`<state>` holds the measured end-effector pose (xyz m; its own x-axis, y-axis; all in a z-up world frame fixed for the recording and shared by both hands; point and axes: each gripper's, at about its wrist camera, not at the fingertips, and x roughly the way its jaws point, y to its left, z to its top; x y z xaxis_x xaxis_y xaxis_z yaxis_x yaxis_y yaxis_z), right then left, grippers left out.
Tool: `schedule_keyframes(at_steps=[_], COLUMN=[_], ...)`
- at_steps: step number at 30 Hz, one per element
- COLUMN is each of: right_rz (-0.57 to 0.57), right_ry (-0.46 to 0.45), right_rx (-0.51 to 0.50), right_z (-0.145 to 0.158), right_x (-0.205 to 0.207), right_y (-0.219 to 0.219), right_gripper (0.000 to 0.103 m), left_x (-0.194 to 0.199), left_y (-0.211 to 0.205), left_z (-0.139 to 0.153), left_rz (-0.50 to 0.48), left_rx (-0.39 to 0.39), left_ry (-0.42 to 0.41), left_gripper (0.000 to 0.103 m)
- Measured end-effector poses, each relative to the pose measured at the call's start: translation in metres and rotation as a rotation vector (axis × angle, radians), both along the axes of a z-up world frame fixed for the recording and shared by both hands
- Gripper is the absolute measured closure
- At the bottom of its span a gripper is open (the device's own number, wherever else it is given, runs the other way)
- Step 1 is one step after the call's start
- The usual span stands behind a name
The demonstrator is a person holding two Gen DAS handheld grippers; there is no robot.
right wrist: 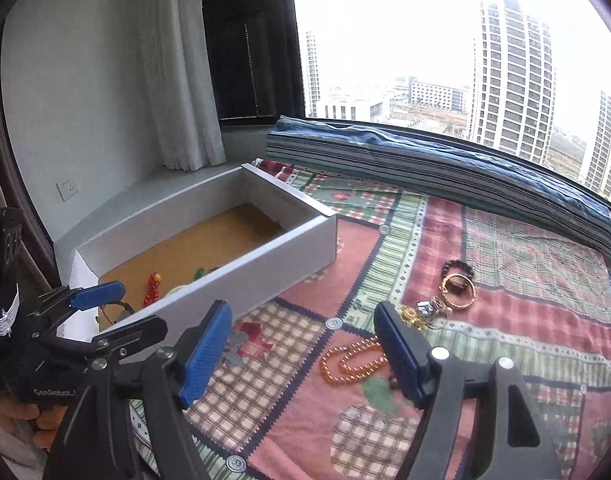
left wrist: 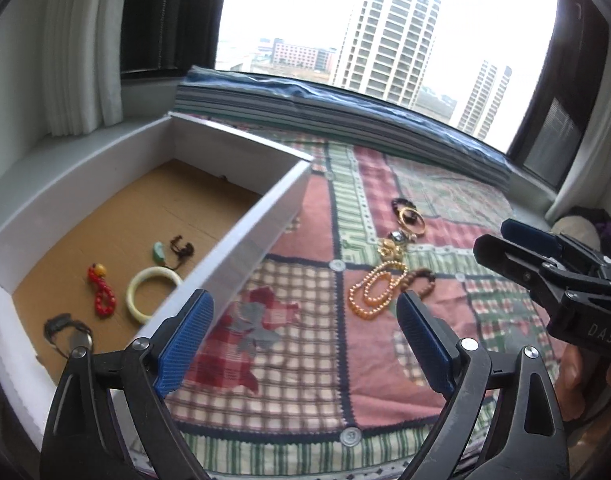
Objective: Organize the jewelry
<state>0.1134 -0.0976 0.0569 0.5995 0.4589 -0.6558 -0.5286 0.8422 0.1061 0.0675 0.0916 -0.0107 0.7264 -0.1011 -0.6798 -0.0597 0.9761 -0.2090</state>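
Observation:
A white box (left wrist: 265, 216) with a cardboard floor holds a red bead bracelet (left wrist: 101, 292), a pale bangle (left wrist: 151, 292), a green pendant on a dark cord (left wrist: 159, 250) and a dark piece (left wrist: 67, 330). On the quilt to its right lie an orange bead necklace (left wrist: 375, 290) (right wrist: 353, 362), a brown bead bracelet (left wrist: 419, 280), a gold bangle (left wrist: 411, 218) (right wrist: 459, 290) and small gold pieces (left wrist: 391, 248). My left gripper (left wrist: 305, 320) (right wrist: 129, 310) hangs open and empty by the box's near corner. My right gripper (right wrist: 301, 344) (left wrist: 501, 242) is open and empty above the quilt, near the necklace.
The patchwork quilt (left wrist: 305, 360) covers a window seat. A folded striped blanket (left wrist: 345, 116) lies along the window at the back. White curtains (left wrist: 81, 60) hang behind the box. A hand (left wrist: 581, 376) holds the right gripper's handle.

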Motion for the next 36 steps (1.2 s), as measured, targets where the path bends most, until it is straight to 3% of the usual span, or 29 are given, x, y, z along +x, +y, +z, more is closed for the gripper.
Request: schedule_keyframes(at_steps=[7, 15, 18, 23, 36], right_rz=[-0.132, -0.268, -0.314, -0.336, -0.338], right_ry=[0.066, 0.009, 0.023, 0.057, -0.005], right_rx=[-0.035, -0.118, -0.102, -0.104, -0.143], right_z=[-0.036, -0.052, -0.057, -0.066, -0.054], right_x=[-0.039, -0.08, -0.087, -0.091, -0.094], right_y=[-0.052, -0.086, -0.093, -0.096, -0.084], right_gripper=[0.028, 0.028, 0.028, 0.028, 0.028], left_x=[-0.01, -0.02, -0.021, -0.023, -0.03], left_y=[-0.048, -0.062, -0.065, -0.067, -0.068], left_z=[-0.025, -0.033, -0.033, -0.037, -0.041], left_rz=[-0.091, -0.129, -0.136, -0.147, -0.144], left_rx=[0.031, 0.038, 0.041, 0.042, 0.045], left_ry=[0.05, 0.062, 0.048, 0.051, 0.059], left_gripper=[0.009, 0.009, 0.009, 0.009, 0.009])
